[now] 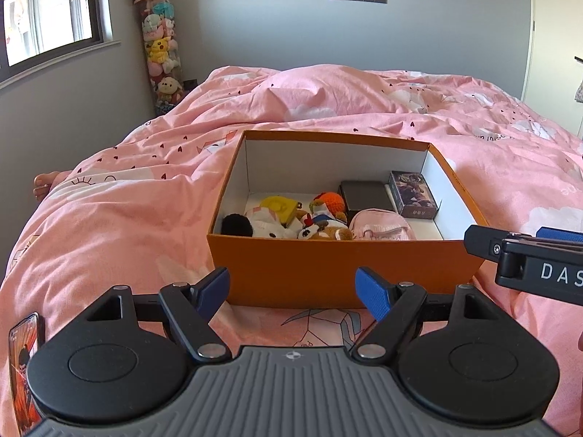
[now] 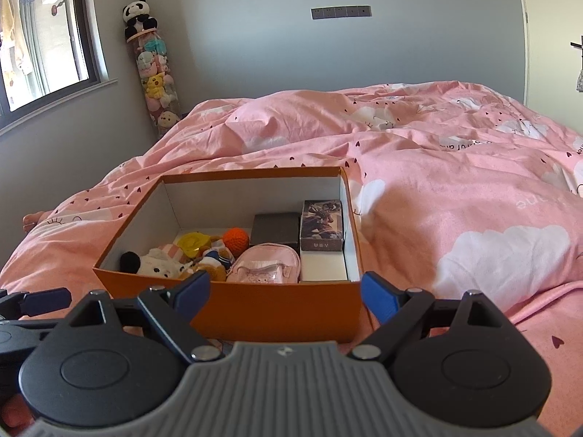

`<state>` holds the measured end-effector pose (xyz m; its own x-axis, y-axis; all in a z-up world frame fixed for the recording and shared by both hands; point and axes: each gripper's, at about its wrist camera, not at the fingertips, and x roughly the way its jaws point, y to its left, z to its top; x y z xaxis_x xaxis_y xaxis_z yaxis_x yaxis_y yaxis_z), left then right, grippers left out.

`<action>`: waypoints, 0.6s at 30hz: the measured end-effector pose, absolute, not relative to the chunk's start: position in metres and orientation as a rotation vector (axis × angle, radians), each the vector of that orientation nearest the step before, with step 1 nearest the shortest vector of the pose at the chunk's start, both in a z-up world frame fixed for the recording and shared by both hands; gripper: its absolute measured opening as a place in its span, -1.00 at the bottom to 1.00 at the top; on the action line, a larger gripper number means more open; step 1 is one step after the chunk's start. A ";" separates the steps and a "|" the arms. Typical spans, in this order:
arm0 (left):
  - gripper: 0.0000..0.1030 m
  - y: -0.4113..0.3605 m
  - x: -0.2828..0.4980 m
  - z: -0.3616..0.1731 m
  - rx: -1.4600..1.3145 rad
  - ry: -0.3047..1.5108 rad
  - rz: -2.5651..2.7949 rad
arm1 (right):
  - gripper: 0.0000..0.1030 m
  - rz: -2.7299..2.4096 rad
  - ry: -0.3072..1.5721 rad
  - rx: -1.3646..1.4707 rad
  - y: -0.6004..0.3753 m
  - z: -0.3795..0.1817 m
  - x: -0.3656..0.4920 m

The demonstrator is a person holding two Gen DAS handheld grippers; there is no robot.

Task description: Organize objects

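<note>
Grippers (image 1: pixel 293 293) (image 2: pixel 284 296) gape before filled orange box (image 1: pixel 342 273).

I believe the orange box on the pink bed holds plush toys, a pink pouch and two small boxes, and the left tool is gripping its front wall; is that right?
Not quite: the left tool is open and holds nothing, sitting short of the orange box, as the left wrist view shows. The plush toys, pink pouch and two small boxes are as you say.

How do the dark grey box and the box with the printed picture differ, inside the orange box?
The dark grey box is plain, while the printed box carries a picture on top and text on its front. The grey one sits nearer the middle; the printed one stands against the right wall of the orange box and looks taller. Both are rectangular, closed, side by side.
</note>
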<state>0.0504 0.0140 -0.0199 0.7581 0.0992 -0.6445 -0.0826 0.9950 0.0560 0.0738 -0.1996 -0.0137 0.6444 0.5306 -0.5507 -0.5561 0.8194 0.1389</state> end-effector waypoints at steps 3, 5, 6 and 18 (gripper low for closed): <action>0.78 0.015 0.050 -0.020 0.011 0.711 0.093 | 0.75 0.612 0.643 -0.044 -0.201 -0.019 0.076; 0.78 0.016 0.051 -0.020 0.004 0.715 0.095 | 0.75 0.609 0.647 -0.045 -0.203 -0.021 0.076; 0.78 0.016 0.051 -0.021 0.001 0.718 0.095 | 0.75 0.607 0.647 -0.045 -0.203 -0.021 0.077; 0.78 0.016 0.052 -0.023 0.003 0.732 0.097 | 0.75 0.604 0.657 -0.046 -0.203 -0.024 0.077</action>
<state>0.0523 0.0161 -0.0228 0.7398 0.0891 -0.6669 -0.0870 0.9955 0.0365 0.0770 -0.2030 -0.0238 0.6279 0.5122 -0.5860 -0.5407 0.8287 0.1450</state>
